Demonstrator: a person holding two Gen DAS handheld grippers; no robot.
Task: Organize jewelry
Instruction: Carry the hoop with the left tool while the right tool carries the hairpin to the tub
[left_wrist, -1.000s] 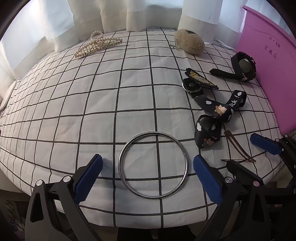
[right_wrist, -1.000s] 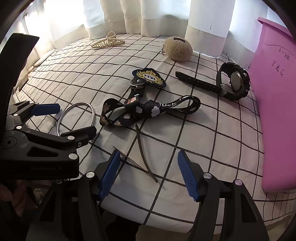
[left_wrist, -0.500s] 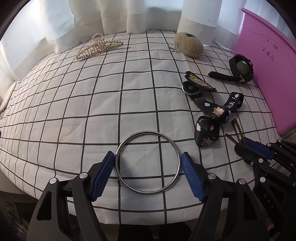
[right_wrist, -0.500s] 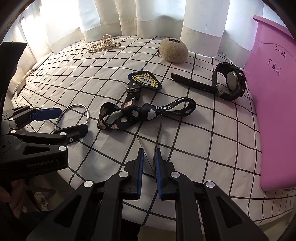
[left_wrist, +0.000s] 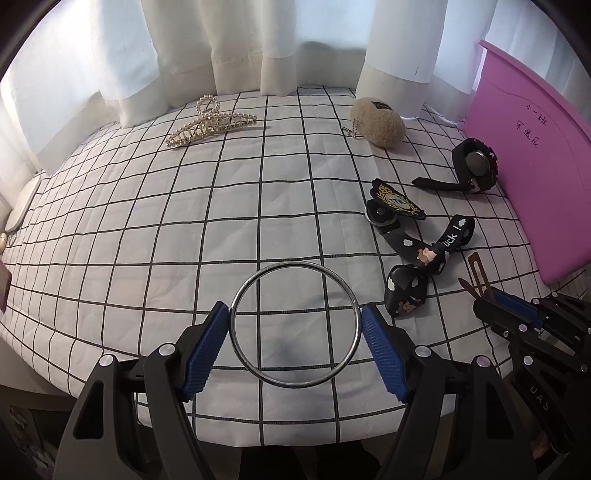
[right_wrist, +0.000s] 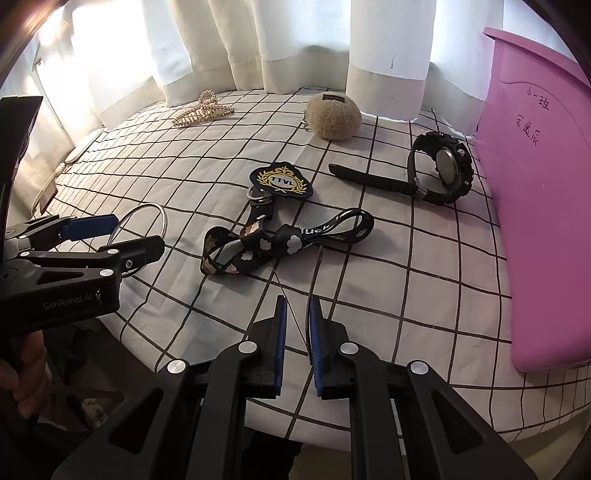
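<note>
A silver metal ring (left_wrist: 295, 324) hangs between the blue pads of my left gripper (left_wrist: 294, 345), which is shut on its two sides and holds it a little above the checked cloth; it also shows in the right wrist view (right_wrist: 142, 230). My right gripper (right_wrist: 297, 334) is shut on a thin brown hair clip (right_wrist: 317, 275) that sticks out forward over the cloth. The clip also shows in the left wrist view (left_wrist: 478, 271).
A black patterned lanyard (right_wrist: 280, 240) with a badge (right_wrist: 280, 181) lies mid-table. A black watch (right_wrist: 443, 170) lies by a pink bin (right_wrist: 535, 221) at the right. A pearl hair claw (left_wrist: 210, 123) and a beige fuzzy pouch (left_wrist: 376, 122) lie at the back by the curtains.
Both grippers closed: the left on the ring, the right on the hair clip. Both things have since been raised slightly off the cloth.
</note>
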